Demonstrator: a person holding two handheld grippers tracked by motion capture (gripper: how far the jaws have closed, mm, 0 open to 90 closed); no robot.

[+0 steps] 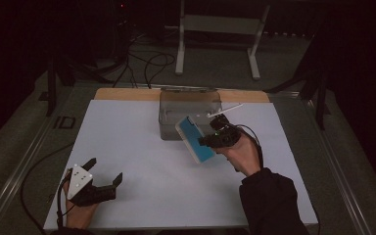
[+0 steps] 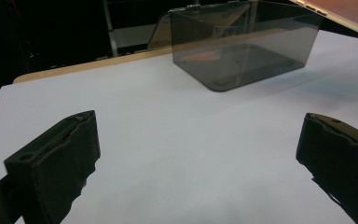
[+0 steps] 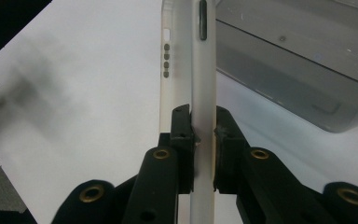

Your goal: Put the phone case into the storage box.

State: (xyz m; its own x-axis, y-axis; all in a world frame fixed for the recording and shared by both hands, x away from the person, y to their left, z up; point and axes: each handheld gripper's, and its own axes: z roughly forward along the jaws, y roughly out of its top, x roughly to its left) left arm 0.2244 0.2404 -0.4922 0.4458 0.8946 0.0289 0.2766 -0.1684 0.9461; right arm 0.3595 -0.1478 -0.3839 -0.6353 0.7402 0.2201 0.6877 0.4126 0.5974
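Observation:
A flat phone-like slab (image 1: 195, 139) with a blue face and a whitish translucent rim hangs tilted above the white board, just in front of the clear grey plastic box (image 1: 188, 115). My right gripper (image 1: 206, 142) is shut on its lower right edge. In the right gripper view the slab (image 3: 200, 70) runs edge-on between the pads, my right gripper (image 3: 201, 123) clamps it, and the box (image 3: 298, 70) lies to the right. My left gripper (image 1: 105, 170) rests at the board's near left, open with nothing in it. The left gripper view has its jaws (image 2: 199, 128) wide apart and the box (image 2: 242, 46) far ahead.
The white board (image 1: 137, 147) covers most of the table, with a wooden strip (image 1: 122, 94) along its back edge. Behind the table stand a metal frame's legs (image 1: 180, 49) and loose cables (image 1: 152, 63) on the floor. Dark rails border the table on both sides.

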